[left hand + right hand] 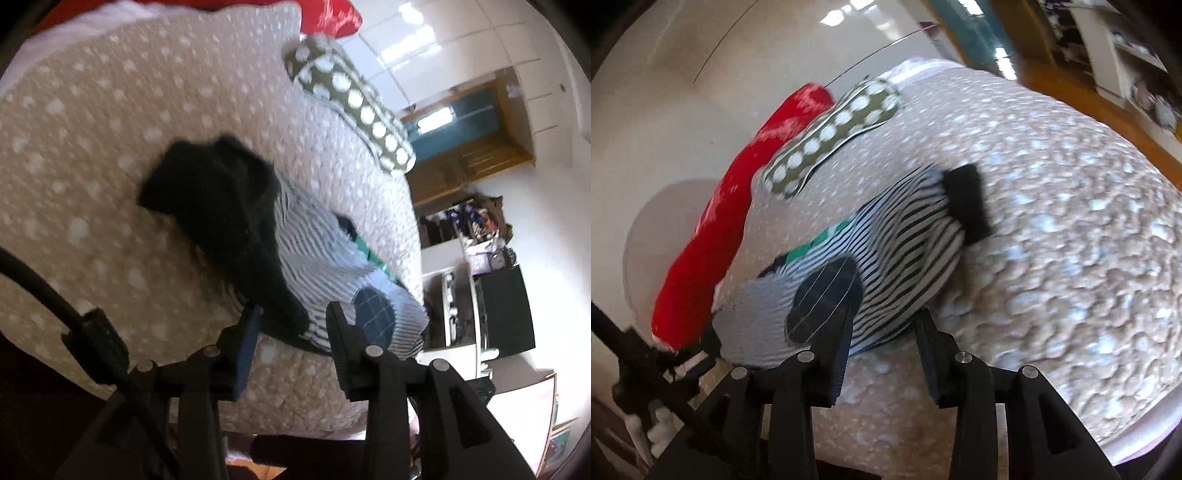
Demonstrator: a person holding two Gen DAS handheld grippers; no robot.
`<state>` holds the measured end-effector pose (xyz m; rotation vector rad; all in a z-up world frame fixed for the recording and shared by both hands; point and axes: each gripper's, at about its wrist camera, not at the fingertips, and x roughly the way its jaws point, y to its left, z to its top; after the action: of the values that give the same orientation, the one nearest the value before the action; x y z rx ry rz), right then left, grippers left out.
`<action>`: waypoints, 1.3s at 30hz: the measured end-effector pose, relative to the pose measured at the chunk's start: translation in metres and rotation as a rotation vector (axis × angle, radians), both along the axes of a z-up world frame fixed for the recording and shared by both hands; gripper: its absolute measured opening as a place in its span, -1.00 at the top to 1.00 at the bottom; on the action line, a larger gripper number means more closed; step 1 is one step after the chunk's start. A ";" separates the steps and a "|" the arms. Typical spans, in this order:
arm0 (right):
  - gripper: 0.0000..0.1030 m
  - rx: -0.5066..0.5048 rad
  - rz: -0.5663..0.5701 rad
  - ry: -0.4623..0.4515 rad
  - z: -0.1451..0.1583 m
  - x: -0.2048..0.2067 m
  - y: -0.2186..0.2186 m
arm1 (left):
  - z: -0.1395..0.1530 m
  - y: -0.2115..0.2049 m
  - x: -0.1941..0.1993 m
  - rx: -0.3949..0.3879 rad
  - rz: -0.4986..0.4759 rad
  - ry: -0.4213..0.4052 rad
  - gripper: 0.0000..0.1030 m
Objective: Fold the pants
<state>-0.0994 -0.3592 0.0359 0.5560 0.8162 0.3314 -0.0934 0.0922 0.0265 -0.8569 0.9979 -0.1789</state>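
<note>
Left gripper: we see our left gripper (293, 321) with its jaws spread apart and nothing between them, hovering low over the near edge of the bed.

Right gripper: our right gripper (884, 325) is also released, jaws apart and bare, poised just above the near edge of the striped cloth.

Pants: the pants (314, 266) lie bunched on the bed, black-and-white striped, with a dark oval patch (373, 315) crossed by thin pale lines and a strip of green trim (369, 253) along one side. In the right wrist view the same pants (897, 236) lie just ahead of the fingertips.

Black cloth: a black piece (221, 199) lies on and beside the striped cloth in the left wrist view; we cannot tell if it is part of the pants or a separate garment. In the right wrist view a black band (966, 203) sits at the far end of the stripes.

Bed: the bed (110, 129) wears a beige cover with white dots, and carries everything here.

Pillows: an olive pillow with white dots (834, 136) lies at the far side, with a red cushion (713, 229) next to it at the bed's edge.

Shelves: past the bed, cluttered shelves (480, 229) hold small items too blurred to name.
</note>
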 end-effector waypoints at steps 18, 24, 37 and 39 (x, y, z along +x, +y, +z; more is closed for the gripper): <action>-0.18 -0.191 0.407 -0.169 0.015 -0.009 0.118 | 0.029 -0.017 0.025 0.070 0.005 -0.079 0.78; -0.18 -0.343 0.487 -0.255 0.016 -0.003 0.164 | 0.031 -0.014 0.027 0.061 0.007 -0.088 0.78; 0.85 -0.429 0.430 -0.274 0.059 0.062 0.163 | 0.043 -0.003 0.071 0.107 0.025 -0.118 0.78; 0.85 -0.458 0.439 -0.290 0.072 0.082 0.172 | 0.049 -0.001 0.094 0.149 0.026 -0.124 0.78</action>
<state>-0.0174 -0.1871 0.1076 -0.1062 0.6962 0.5921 0.0008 0.0917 0.0751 -0.7137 0.8719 -0.1319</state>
